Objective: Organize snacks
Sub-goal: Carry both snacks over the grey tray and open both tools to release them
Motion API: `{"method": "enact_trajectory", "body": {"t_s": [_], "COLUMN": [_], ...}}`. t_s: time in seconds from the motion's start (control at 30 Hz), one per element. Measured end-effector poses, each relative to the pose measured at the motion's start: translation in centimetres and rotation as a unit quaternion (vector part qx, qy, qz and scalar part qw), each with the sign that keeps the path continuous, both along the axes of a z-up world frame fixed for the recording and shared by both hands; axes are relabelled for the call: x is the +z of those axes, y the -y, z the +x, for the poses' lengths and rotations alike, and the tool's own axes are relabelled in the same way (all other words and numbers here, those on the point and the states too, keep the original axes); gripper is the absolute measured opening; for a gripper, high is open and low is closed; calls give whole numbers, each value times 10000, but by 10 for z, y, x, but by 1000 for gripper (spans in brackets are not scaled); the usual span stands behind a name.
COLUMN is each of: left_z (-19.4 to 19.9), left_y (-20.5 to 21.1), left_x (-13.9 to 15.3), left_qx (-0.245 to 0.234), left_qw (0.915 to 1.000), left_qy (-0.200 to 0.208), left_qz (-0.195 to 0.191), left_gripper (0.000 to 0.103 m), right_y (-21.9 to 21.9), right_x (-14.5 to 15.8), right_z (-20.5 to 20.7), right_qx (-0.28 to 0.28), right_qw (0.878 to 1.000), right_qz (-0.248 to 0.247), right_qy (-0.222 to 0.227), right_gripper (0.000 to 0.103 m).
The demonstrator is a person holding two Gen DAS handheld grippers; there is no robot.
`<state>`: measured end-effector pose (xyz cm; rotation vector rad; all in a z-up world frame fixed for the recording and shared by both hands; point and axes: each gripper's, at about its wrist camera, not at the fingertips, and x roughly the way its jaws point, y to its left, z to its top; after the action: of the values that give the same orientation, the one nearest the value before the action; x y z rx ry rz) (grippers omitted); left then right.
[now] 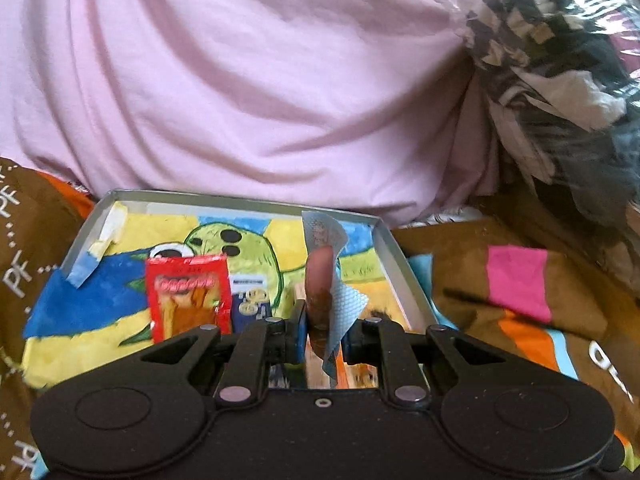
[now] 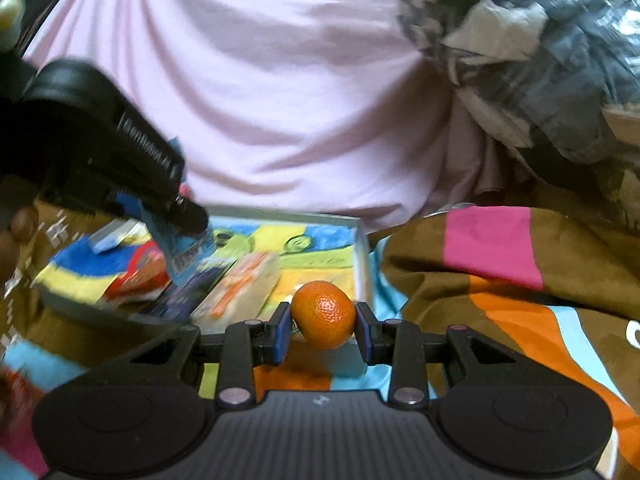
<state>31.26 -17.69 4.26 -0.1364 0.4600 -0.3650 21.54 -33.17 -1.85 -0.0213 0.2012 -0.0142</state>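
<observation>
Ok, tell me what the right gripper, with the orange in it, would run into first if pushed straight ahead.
Probably the pink bedding behind the tray. The right gripper looks aimed over the tray's right end, though depth is uncertain.

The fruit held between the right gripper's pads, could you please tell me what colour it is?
Bright orange; the fruit shows best in the right wrist view.

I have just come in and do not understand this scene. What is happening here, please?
A person is sorting snacks into a shallow tray on a bed. The left gripper is shut on a light-blue packet above the tray. The right gripper holds a mandarin between its jaws, near the tray's right edge. A red packet and a few other packets already lie in the tray.
</observation>
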Motion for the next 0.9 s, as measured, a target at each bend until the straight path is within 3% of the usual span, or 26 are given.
{"method": "enact_trajectory", "body": {"t_s": [0.2, 0.43, 0.57, 0.77, 0.9], "left_z": [29, 49, 50, 49, 44], "left_y": [1, -5, -4, -5, -8], "left_x": [-13, -30, -33, -32, -31], "left_qx": [162, 435, 630, 758, 818], "left_qw": [9997, 9981, 9977, 9969, 9966], "left_qy": [-125, -359, -246, -177, -90], "left_qz": [-93, -246, -75, 78, 25], "left_gripper": [17, 18, 22, 38, 61], "right_y": [12, 7, 6, 3, 2], "right_x": [-4, -8, -8, -9, -8], "right_z": [24, 32, 31, 31, 30], "right_qx": [-142, -112, -35, -5, -13], "right_qw": [9997, 9999, 9998, 9998, 9998], "right_qz": [199, 39, 34, -47, -68], "right_qy": [-9, -103, -169, -192, -177], "right_gripper": [38, 38, 39, 46, 56]}}
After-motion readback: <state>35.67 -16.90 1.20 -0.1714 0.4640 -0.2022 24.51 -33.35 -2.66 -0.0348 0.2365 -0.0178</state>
